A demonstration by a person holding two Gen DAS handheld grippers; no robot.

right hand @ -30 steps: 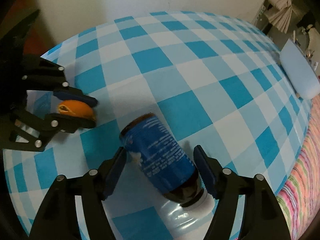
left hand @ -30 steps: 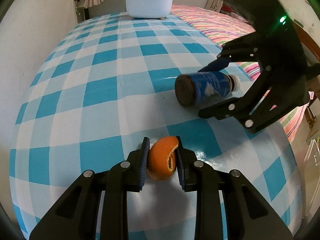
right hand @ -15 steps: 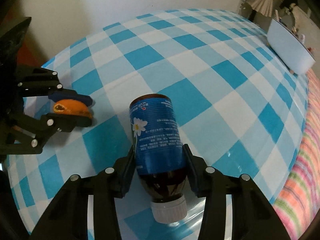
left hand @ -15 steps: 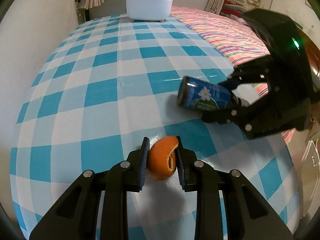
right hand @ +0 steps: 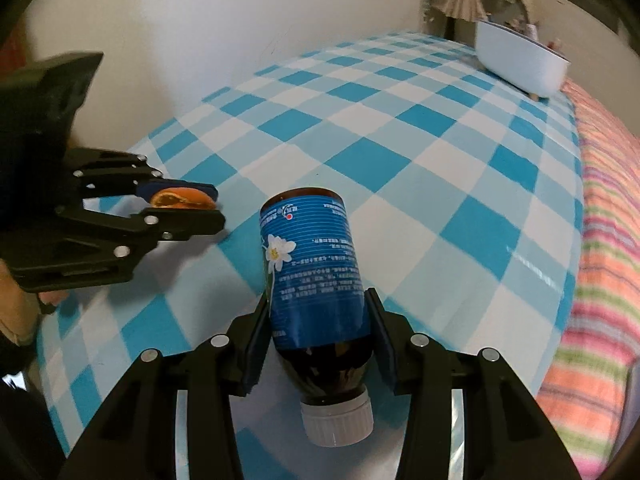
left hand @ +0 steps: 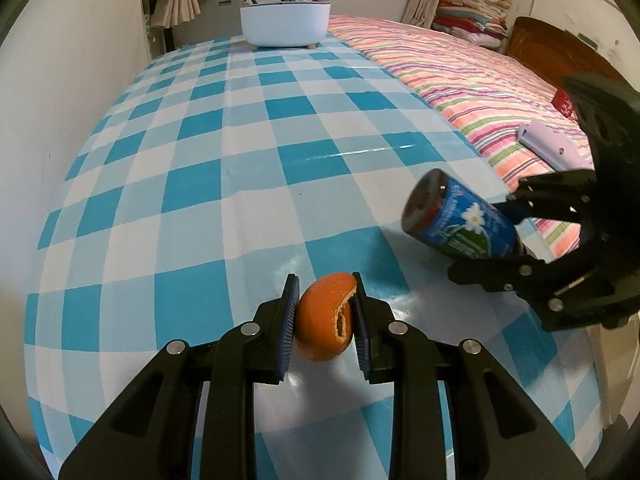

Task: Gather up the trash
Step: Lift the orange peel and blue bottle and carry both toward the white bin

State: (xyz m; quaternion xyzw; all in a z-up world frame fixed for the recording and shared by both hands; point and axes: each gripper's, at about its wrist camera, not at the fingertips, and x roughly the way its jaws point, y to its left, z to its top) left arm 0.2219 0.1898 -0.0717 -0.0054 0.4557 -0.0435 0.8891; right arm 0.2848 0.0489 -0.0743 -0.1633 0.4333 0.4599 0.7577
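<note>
Left gripper clamped on orange peel; right gripper clamped across bottle.
Bin at 12 o'clock, far across desk; bottle axis toward 12, cap rearward.

The left gripper is closed, its blue-padded fingers pressed on both sides of an orange peel. The right gripper is closed on a brown bottle, gripped at its lower label with the cap toward the wrist; it is held right of the peel.
</note>
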